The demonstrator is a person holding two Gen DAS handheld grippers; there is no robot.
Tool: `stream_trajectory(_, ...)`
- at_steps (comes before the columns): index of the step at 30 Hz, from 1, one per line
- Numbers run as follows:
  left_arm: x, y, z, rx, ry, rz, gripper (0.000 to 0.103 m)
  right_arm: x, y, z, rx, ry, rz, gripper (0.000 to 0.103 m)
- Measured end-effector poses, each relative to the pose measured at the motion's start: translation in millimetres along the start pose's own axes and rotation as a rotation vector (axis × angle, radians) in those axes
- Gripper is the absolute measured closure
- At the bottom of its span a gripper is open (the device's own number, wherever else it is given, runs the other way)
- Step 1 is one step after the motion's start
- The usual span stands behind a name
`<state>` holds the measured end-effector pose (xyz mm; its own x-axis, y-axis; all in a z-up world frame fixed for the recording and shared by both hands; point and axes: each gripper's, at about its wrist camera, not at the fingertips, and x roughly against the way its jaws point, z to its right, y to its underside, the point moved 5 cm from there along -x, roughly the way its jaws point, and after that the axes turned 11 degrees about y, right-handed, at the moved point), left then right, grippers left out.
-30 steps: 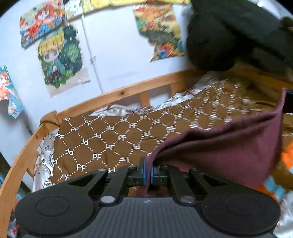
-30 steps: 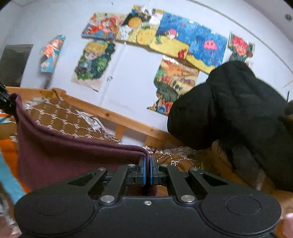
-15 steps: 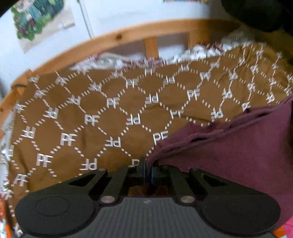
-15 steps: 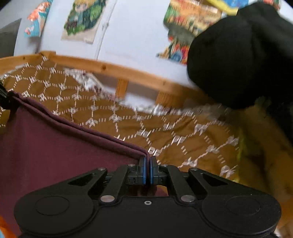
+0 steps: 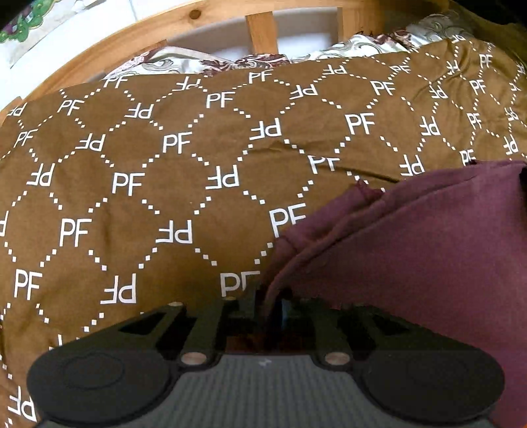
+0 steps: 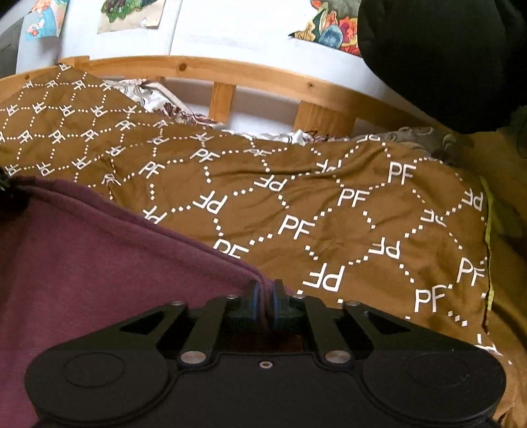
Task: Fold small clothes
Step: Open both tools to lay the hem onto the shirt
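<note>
Between my two grippers, the maroon garment (image 5: 428, 256) hangs as one stretched panel above the brown patterned bedspread (image 5: 158, 184). My left gripper (image 5: 275, 312) is clamped on one upper corner of the cloth; my right gripper (image 6: 265, 304) is clamped on the other, with a fold of fabric pinched between its blue pads (image 6: 253, 301). In the right wrist view the top hem runs from my jaws up and left to the far corner (image 6: 19, 187), where the opposite gripper holds it.

Change since one second ago: both cameras then faced the wall posters and the headboard, with the garment raised high. Both views now tilt down onto the bedspread, which fills most of each frame. The wooden headboard (image 6: 230, 70) and the wall posters (image 6: 131, 14) have moved to the far top edge. A dark bulky item (image 6: 444, 59) sits far right.

Meaning for the task: I judge that the garment is being lowered toward the bedspread for laying flat, the preparatory step before any fold. No fold is made yet. Whether the lower edge touches the bedspread I cannot tell; it is hidden below my grippers.

Requirement for the next move: keep both grips equal so that the hem lands straight and unwrinkled.
</note>
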<state>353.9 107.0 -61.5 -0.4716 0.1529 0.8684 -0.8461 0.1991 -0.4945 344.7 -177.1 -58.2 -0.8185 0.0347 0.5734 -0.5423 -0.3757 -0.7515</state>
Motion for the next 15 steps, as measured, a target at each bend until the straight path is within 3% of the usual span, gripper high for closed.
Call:
stream_trajectory(1, 1.2, 0.3, -0.9, 0.010, -0.006, 0.007, 0.070, -0.1, 0.3, -0.4, -0.004, -0.002, -0.002, 0.086)
stream_trajectory(2, 3.2, -0.1, -2.8, 0.017, -0.011, 0.014, 0.067, 0.8, 0.6, -1.2, -0.003, -0.003, -0.001, 0.074)
stream_trajectory(3, 4.8, -0.1, -3.7, 0.020, -0.015, 0.021, 0.060, 2.3, 1.0, -1.8, 0.001, 0.001, 0.003, 0.058)
stream_trajectory(4, 7.2, 0.0, -5.0, 0.023, -0.023, 0.029, 0.050, 4.4, 1.1, -3.0, 0.009, 0.005, 0.007, 0.050)
stream_trajectory(6, 12.6, 1.3, -7.6, 0.035, -0.041, 0.046, 0.032, 11.1, 1.9, -6.7, 0.030, 0.011, 0.021, 0.018)
stream_trajectory(9, 22.4, 7.7, -12.0, 0.069, -0.041, 0.068, 0.019, 21.5, 6.1, -9.1, 0.062, 0.030, 0.038, 0.009)
stream_trajectory(11, 28.0, 12.8, -14.1, 0.080, -0.041, 0.079, 0.017, 24.9, 11.6, -8.5, 0.084, 0.049, 0.030, 0.001)
stream_trajectory(15, 35.9, 28.9, -15.6, 0.076, -0.096, 0.090, 0.014, 30.9, 27.0, -0.1, 0.090, 0.100, 0.005, 0.001)
